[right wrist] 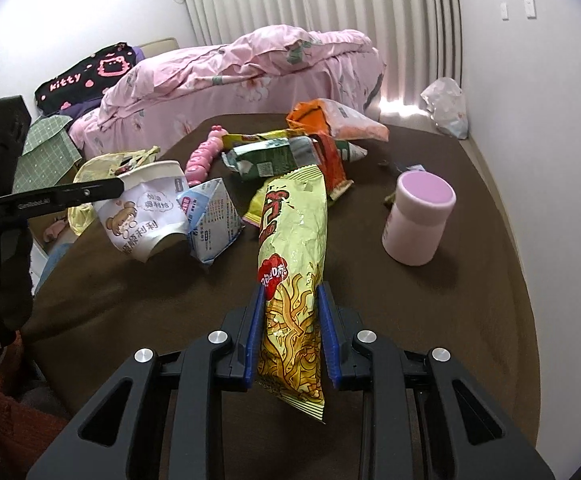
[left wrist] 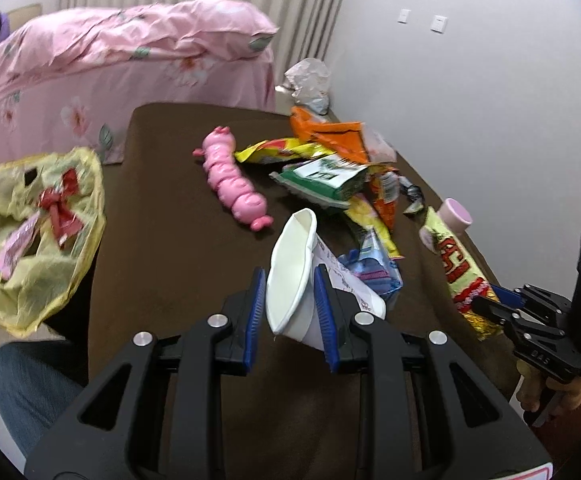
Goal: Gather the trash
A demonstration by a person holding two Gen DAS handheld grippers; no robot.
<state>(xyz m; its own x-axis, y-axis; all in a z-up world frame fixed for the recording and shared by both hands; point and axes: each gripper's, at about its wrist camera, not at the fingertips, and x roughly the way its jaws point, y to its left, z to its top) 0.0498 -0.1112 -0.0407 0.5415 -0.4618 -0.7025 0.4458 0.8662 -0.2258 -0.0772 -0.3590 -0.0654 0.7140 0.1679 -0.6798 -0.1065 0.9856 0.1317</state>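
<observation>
A squashed paper cup point(left wrist: 294, 276) is pinched by the left gripper point(left wrist: 290, 312) at bottom centre, and a noodle packet point(right wrist: 294, 280) is clamped by the right gripper point(right wrist: 292, 336).

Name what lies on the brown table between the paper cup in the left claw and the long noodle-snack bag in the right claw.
In the right wrist view, a crumpled blue-and-white packet lies between the paper cup and the noodle-snack bag.

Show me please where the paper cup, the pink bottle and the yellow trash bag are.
paper cup point(left wrist: 290, 276), left wrist view, on its white inner wall.
pink bottle point(right wrist: 414, 224), right wrist view, on its side below the cap.
yellow trash bag point(left wrist: 34, 276), left wrist view, on its near wall.
</observation>
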